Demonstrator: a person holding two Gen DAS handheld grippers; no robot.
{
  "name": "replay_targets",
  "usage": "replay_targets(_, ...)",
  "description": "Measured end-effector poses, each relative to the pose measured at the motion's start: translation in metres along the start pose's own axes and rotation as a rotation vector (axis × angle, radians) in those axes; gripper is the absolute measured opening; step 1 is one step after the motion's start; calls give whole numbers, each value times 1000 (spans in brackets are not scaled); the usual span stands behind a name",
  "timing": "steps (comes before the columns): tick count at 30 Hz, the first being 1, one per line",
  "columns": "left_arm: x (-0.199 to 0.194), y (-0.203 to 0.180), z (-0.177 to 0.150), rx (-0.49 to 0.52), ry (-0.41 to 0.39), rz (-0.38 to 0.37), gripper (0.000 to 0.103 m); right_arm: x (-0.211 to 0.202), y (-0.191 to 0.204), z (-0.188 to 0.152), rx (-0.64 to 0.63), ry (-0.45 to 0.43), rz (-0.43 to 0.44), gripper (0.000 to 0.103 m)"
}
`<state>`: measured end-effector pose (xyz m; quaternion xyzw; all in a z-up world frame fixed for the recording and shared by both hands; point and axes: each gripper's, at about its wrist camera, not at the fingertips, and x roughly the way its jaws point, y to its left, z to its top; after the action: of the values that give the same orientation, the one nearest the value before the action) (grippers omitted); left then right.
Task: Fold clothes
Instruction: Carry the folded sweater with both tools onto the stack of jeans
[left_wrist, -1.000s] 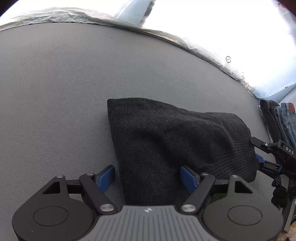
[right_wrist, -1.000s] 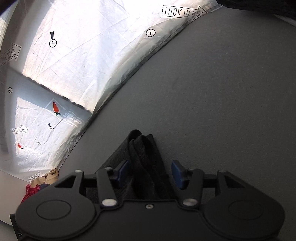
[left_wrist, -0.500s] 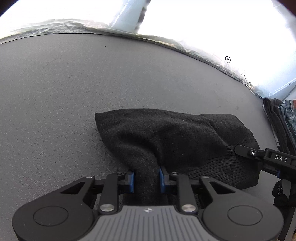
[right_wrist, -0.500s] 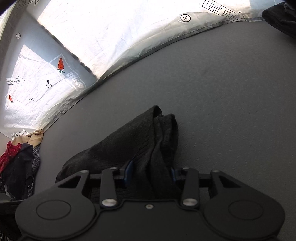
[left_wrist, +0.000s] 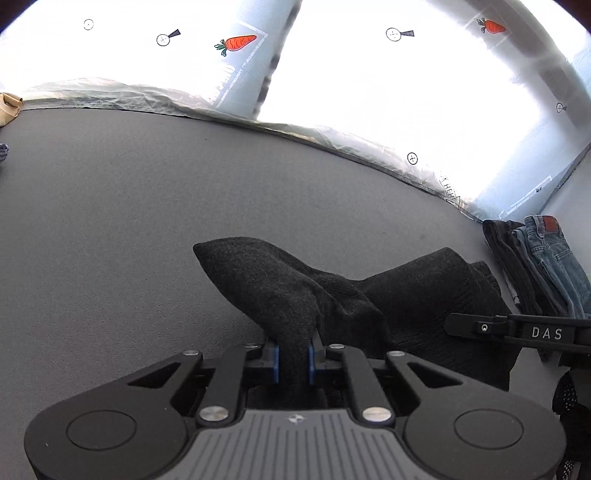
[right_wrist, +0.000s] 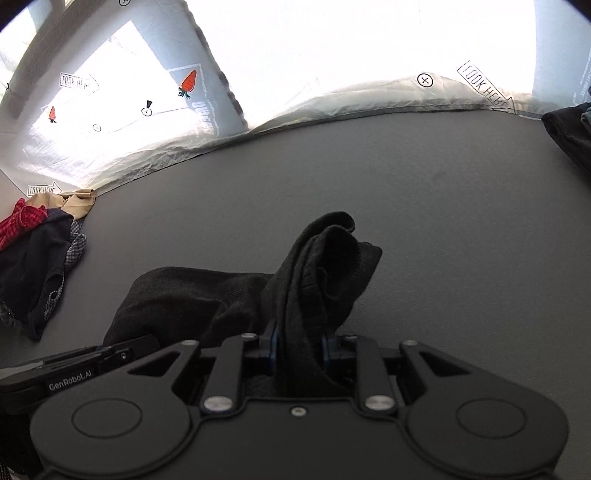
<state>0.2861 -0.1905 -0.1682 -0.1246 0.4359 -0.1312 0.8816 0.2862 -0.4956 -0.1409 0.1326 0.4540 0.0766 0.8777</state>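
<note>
A folded black knit garment (left_wrist: 280, 284) hangs between both grippers above the grey table (left_wrist: 129, 206). My left gripper (left_wrist: 293, 360) is shut on its left end, the cloth bunched between the blue pads. My right gripper (right_wrist: 298, 349) is shut on the other end of the black garment (right_wrist: 317, 266), whose corner sticks up past the fingers. The right gripper's arm (left_wrist: 517, 330) shows at the right in the left wrist view. The left gripper's arm (right_wrist: 74, 369) shows at the lower left in the right wrist view.
A stack of folded jeans and dark trousers (left_wrist: 543, 258) lies at the table's right edge. A pile of unfolded clothes, red, navy and tan (right_wrist: 40, 251), sits at the table's left end. A white printed sheet (right_wrist: 332, 62) backs the table.
Both grippers closed on the ends of the black garment and lifted it off the table. The cloth went from lying flat to bunched and raised.
</note>
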Motion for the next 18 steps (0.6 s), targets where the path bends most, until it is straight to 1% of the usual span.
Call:
replay_targets(3, -11, 1, -19, -21, -4, -17, 14, -12, 5, -9, 1, -3, -5, 21)
replay_targets(5, -17, -5, -28, -21, -19, -8, 14, -17, 6, -16, -4, 7, -3, 21)
replay_targets(8, -27, -15, -44, -48, -42, 17, 14, -20, 2, -22, -5, 34, 17, 21)
replay_targets(11, -35, -25, -56, -114, -67, 35, 13, -29, -7, -25, -36, 35, 56, 21)
replay_targets(14, -43, -47, -68, -172, -106, 66, 13, -43, -25, -28, -62, 19, 107, 21)
replay_targets(16, -48, -65, -76, -204, -135, 90, 13, -56, -41, -31, -58, 8, 141, 21)
replay_targets(18, -50, -84, -79, -209, -155, 102, 13, -72, -64, -33, -56, -18, 174, 21)
